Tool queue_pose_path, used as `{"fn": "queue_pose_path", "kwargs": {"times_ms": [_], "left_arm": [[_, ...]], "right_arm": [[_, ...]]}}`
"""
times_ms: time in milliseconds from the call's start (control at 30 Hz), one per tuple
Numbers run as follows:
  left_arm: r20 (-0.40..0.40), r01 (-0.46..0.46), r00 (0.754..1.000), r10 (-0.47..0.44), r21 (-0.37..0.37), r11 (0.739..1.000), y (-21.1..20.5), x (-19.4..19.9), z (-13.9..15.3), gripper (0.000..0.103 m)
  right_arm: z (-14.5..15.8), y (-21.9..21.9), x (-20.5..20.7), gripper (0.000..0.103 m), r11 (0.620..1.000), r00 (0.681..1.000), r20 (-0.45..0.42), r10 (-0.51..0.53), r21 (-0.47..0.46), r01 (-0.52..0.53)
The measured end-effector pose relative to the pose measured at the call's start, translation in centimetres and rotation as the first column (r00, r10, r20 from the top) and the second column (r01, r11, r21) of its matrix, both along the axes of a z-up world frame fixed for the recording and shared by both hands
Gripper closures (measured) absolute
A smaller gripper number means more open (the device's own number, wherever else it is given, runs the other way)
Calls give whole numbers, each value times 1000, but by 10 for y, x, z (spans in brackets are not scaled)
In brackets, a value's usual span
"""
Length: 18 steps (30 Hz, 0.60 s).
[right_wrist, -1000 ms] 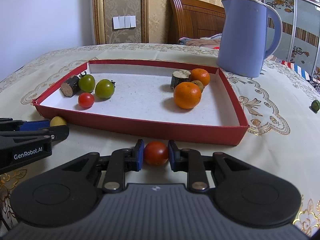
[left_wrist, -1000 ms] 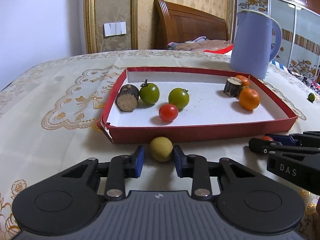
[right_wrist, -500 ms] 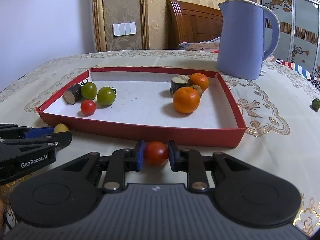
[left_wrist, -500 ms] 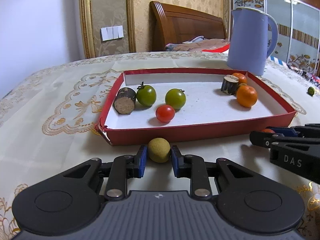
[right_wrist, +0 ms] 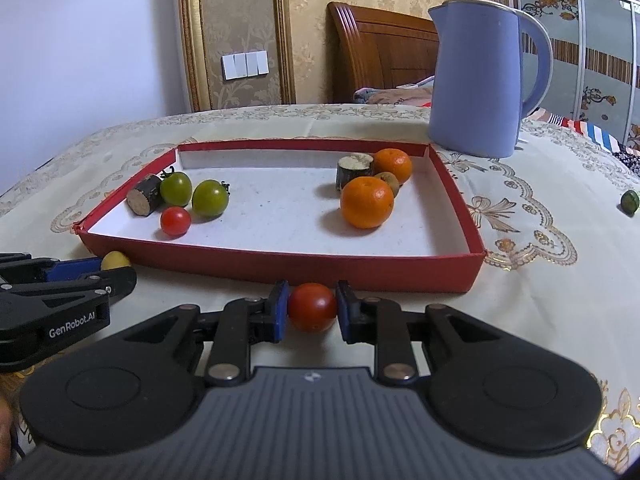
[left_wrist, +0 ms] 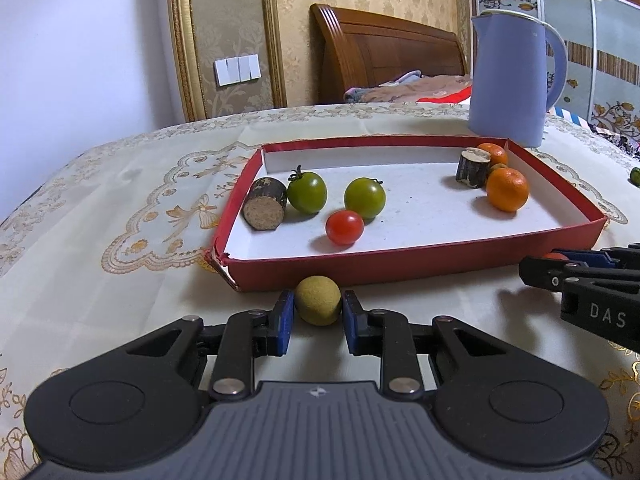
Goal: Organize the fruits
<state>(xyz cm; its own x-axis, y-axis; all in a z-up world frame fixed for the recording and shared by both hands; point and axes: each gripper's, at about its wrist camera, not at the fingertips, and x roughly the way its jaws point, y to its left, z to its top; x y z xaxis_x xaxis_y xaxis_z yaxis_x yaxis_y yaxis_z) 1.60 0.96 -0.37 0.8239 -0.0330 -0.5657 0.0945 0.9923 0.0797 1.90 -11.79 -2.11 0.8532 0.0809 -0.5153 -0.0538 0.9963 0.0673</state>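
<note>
My left gripper point(left_wrist: 318, 312) is shut on a small yellow-green fruit point(left_wrist: 318, 306) just in front of the red tray point(left_wrist: 400, 266). My right gripper point(right_wrist: 312, 307) is shut on a red tomato point(right_wrist: 312, 307) at the near wall of the tray point(right_wrist: 280, 268). On the tray's left side lie two green tomatoes point(left_wrist: 307, 193), a red tomato point(left_wrist: 344, 227) and a dark log piece point(left_wrist: 265, 210). Its right side holds two oranges point(right_wrist: 367, 202), a second log piece point(right_wrist: 353, 168) and a small brown fruit point(right_wrist: 388, 182).
A blue jug point(right_wrist: 478, 76) stands behind the tray's far right corner. A small green fruit point(right_wrist: 631, 201) lies alone on the tablecloth at the right edge. The two grippers sit side by side, the right gripper point(left_wrist: 580, 276) close beside the left.
The left jaws closed onto the yellow-green fruit. Both views lifted slightly, showing the tray lower in frame. The right gripper kept its hold on the red tomato.
</note>
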Motion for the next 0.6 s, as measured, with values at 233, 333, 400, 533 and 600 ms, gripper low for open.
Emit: {"fn": "queue_pose_path", "kwargs": {"times_ms": [233,333,400,533,600], "left_arm": [[15,-4,1000,3,34,999,-5,-4,1,78],[10,-2,1000,2,36,999,-6,-5,1,78],[9,0,1000,0,37,999,-7,-5,2,78],[-8,16,1000,-16,9,1000,-7,-7,4,78],[-13,29,999,-29,-14,999,-6,-8,6,78]], "right_arm": [[1,-1,-2,79,1000,1000,2,4,-1,-4],[1,0,-3,79,1000,1000,5,5,-3,-5],[2,-1,-3,79,1000,1000,6,5,0,-5],[4,-1,-6,79,1000,1000,10,10,1,-10],[6,-2,-7,79,1000,1000,14,12,1,-12]]}}
